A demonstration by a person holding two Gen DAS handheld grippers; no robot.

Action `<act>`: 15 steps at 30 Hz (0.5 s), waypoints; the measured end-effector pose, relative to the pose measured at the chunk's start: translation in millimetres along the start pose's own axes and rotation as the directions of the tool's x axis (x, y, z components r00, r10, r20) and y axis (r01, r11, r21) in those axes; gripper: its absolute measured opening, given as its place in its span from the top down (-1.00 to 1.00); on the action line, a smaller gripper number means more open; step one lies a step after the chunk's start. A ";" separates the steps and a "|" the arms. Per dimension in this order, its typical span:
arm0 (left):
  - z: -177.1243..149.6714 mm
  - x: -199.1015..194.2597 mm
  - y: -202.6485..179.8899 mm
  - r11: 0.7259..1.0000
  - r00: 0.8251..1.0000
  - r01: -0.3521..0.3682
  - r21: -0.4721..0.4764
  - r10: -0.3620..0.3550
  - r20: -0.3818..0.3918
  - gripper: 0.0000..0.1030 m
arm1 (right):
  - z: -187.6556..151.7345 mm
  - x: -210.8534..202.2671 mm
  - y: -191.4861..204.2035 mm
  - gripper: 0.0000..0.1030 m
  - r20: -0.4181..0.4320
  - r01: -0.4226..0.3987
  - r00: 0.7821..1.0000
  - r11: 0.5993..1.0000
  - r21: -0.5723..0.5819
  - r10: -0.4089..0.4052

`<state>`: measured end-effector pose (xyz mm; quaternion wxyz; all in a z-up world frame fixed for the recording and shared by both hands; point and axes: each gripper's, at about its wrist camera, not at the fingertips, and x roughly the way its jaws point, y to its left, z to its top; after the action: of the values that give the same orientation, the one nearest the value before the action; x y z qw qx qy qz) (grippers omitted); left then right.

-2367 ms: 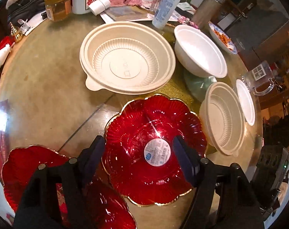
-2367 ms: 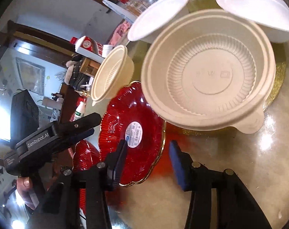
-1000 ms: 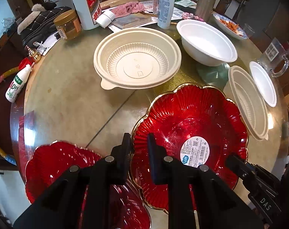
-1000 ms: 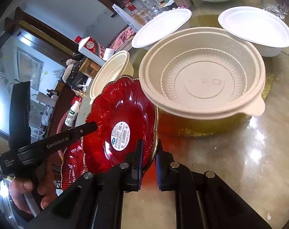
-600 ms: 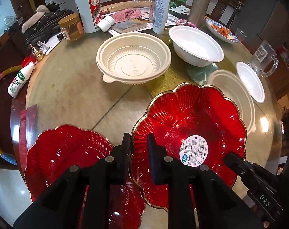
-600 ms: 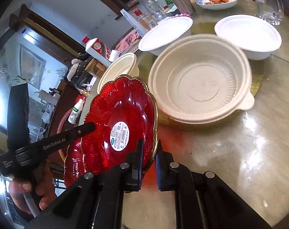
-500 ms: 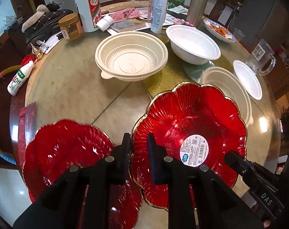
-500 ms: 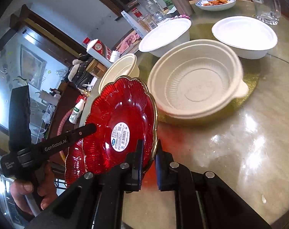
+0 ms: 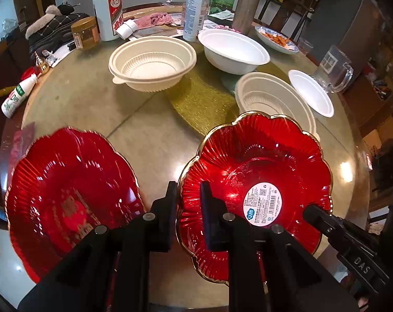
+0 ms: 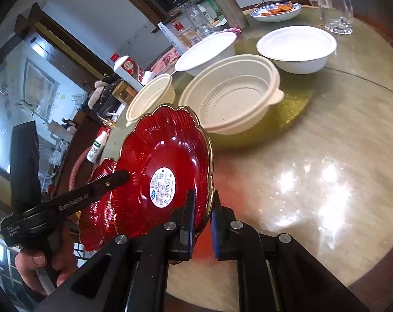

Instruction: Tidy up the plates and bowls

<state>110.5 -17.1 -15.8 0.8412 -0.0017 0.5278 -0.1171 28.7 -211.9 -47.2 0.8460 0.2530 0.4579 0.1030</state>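
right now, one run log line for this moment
step: carry red plate | left tongs: shut on rim | right tongs: shut on opposite rim | plate: off table, tilted | second red plate: on table

Second red plate [image 9: 69,195] motion-blurred, near edge behind left tool [image 9: 187,202]; sticker [image 9: 262,204] print unreadable.

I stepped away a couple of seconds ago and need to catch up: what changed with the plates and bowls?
Both grippers closed on the stickered red plate: left gripper and right gripper on opposite rims, and carried it off the table toward the other red plate. The beige bowls and white bowls stayed put.
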 end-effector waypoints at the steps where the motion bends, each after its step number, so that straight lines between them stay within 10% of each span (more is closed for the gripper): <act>1: -4.4 -0.5 -0.2 1.000 1.000 0.005 -0.003 -0.005 0.005 0.72 | -2.8 -1.5 -1.9 0.82 0.000 0.001 1.000 1.000 -0.002 -0.001; 15: -58.2 -10.8 0.4 0.999 0.996 -0.015 -0.031 0.018 0.085 0.72 | -24.3 -4.7 -0.6 0.82 -0.002 0.057 0.998 0.995 -0.077 -0.057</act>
<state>54.5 -7.5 -32.0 0.8639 -0.0151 0.4930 -0.1021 5.9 -206.3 -55.2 0.8568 0.2068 0.4623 0.0969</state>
